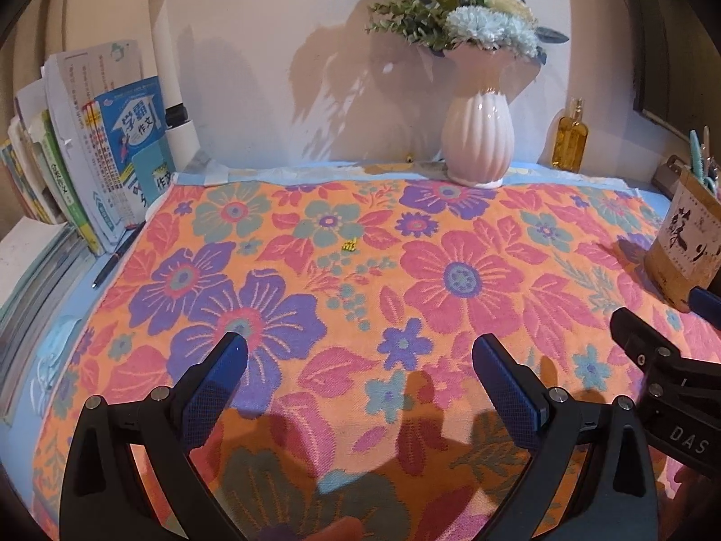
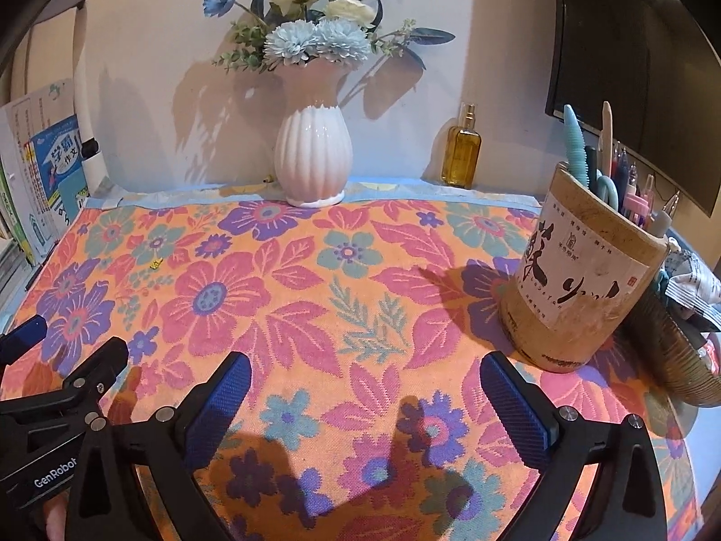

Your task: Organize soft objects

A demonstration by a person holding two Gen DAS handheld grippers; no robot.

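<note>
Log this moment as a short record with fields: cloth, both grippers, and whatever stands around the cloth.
cloth: floral orange, pink and purple woven towel, spread flat
left gripper: open, nothing between its jaws, above the towel's near part
right gripper: open, nothing between its jaws, above the towel
back edge: white ribbed ceramic vase with blue and white flowers; amber glass bottle beside it
right side: bamboo pen holder, standing on the towel
left side: upright stack of books

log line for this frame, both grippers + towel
left gripper: open, empty | right gripper: open, empty | floral towel: spread flat, ungrasped | pen holder: standing on towel
</note>
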